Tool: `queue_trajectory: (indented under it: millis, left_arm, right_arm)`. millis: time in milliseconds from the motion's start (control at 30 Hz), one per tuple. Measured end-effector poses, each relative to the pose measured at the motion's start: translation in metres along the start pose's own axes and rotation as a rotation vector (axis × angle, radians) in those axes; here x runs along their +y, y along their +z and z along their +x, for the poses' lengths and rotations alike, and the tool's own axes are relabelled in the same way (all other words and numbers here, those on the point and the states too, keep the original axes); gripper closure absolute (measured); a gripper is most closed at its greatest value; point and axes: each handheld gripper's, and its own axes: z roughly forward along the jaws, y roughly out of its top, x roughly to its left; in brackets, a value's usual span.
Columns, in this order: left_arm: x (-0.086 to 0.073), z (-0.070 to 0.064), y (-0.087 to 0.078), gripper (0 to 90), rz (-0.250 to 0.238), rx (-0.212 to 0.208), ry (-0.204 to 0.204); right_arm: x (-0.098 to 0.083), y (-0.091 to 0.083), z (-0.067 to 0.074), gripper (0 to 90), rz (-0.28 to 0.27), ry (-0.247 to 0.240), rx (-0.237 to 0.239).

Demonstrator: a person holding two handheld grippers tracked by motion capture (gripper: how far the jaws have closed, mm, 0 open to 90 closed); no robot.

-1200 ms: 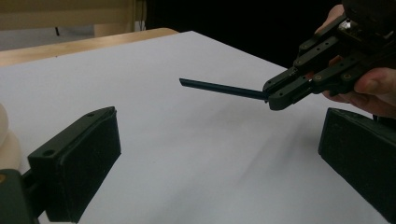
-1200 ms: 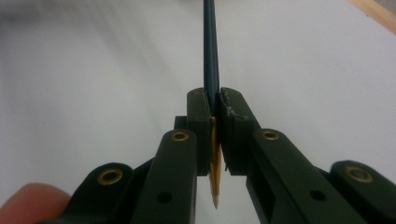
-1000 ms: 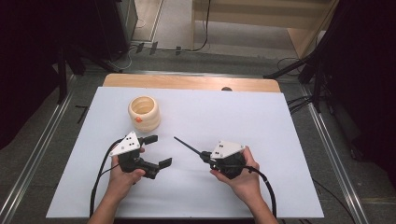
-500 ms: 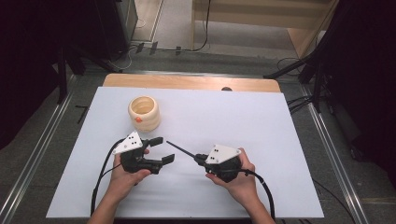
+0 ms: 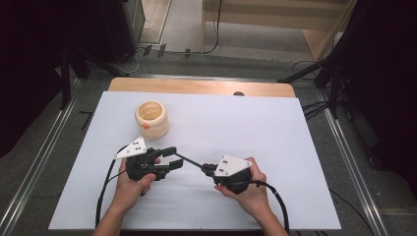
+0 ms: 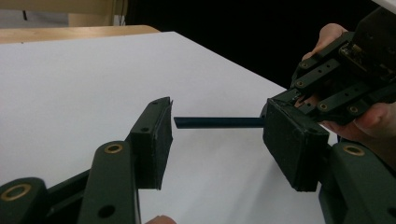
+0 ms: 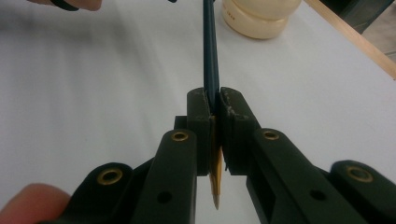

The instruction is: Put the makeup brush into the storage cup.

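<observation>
Above a white table point(image 5: 295, 147), two hand-held grippers brought tip to tip over the near half of the sheet. Right gripper point(image 7: 214, 109) clenched tight on a dark blue pencil point(image 7: 210, 56), jaws pressed flat against its shaft; sharpened yellowish wood tip poking out behind the pads toward the hand, blunt end stretching forward. In the high view, same pencil point(image 5: 189, 161) held just off the table, slanting from the right gripper point(image 5: 205, 168) up and left toward the left gripper point(image 5: 169, 157). Left gripper point(image 6: 217, 135) about half open, jaws just now closing in, with the pencil's flat end point(image 6: 219, 122) reaching into the gap between them. One pad close beside the blunt end, the other nearer the right gripper's nose; neither seen pressing on the shaft, so nothing yet grasped on that side. Pencil slim, straight, dark blue along its length, squarely cut at the far end. Farther back on the left of the table, a cream ribbed holder point(image 5: 152, 118) standing upright, well apart from both hands, a small orange mark on its side.
</observation>
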Motion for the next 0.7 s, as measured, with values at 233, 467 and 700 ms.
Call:
queue_trajectory:
  millis: [233, 467, 700]
  left_arm:
    - [-0.0003, 0.0033, 0.0002, 49.9, 0.001, -0.035, -0.026]
    - [-0.0006, 0.0042, 0.0008, 52.8, 0.008, -0.052, -0.042]
    - [-0.0001, 0.0065, -0.0014, 62.5, 0.001, -0.079, -0.055]
  right_arm:
    - [0.0007, -0.0005, 0.0019, 84.6, -0.005, -0.002, 0.004]
    - [0.0002, 0.0001, 0.0026, 84.6, -0.014, -0.014, 0.009]
    - [-0.001, 0.0017, 0.0029, 84.5, -0.007, -0.023, 0.012]
